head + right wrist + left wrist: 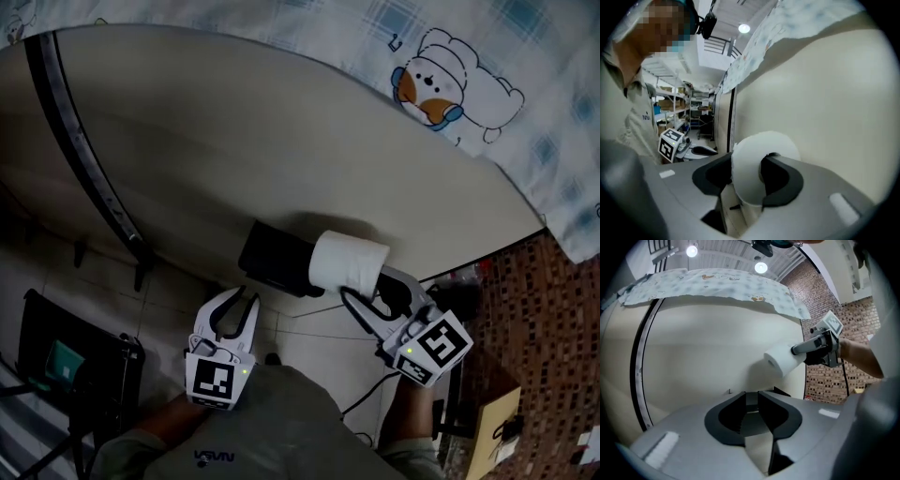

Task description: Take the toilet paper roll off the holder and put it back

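The right gripper (747,168) pinches the wall of the toilet paper roll (754,145): one jaw sits in the roll's core and the other presses on its outer side. The roll is held in the air, off the black holder (277,261) and just beside it, close to the beige panel (281,141). The left gripper (752,401) has its jaws a little apart with nothing between them, and it points at the panel below the roll. A bear-print cloth (450,84) drapes over the panel's top edge.
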{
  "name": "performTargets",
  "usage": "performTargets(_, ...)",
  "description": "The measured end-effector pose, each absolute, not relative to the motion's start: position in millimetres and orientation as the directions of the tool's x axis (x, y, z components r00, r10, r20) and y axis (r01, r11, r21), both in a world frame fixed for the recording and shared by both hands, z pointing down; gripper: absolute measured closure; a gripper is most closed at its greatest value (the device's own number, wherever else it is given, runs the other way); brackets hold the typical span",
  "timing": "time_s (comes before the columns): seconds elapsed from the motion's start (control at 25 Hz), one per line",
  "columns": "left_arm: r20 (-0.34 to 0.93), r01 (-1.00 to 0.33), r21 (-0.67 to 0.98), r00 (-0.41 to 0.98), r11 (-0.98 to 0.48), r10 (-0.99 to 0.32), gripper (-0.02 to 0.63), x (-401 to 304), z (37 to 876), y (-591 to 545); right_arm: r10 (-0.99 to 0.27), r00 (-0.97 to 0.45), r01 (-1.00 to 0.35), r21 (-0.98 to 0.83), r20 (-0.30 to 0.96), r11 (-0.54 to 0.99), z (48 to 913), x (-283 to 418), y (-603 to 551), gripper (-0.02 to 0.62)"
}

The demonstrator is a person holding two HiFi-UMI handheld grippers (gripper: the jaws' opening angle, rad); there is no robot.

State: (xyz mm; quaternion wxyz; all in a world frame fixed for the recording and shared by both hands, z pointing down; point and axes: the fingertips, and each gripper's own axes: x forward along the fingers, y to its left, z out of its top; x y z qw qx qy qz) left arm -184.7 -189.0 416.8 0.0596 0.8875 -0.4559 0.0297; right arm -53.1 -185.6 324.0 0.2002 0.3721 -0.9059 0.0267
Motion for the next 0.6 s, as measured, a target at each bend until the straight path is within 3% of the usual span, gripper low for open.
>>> performTargets(0.28,0.132,-0.826,0.06,0.563,-0.56,-0.816,0.52,-152.1,416.3,-179.0,-0.689,-0.699,-0.715,-0.148,0.19,0.684,339.7,2.4,-163.8,0.416)
performTargets(0.6,0.222,-0.835,0.073,0.547,-0.545,-0.807,0.544,-93.6,437.5,-156.0,-0.667,-0.741,-0.63,-0.433,0.083,0.645,389.5,52.4,-141.0,0.417)
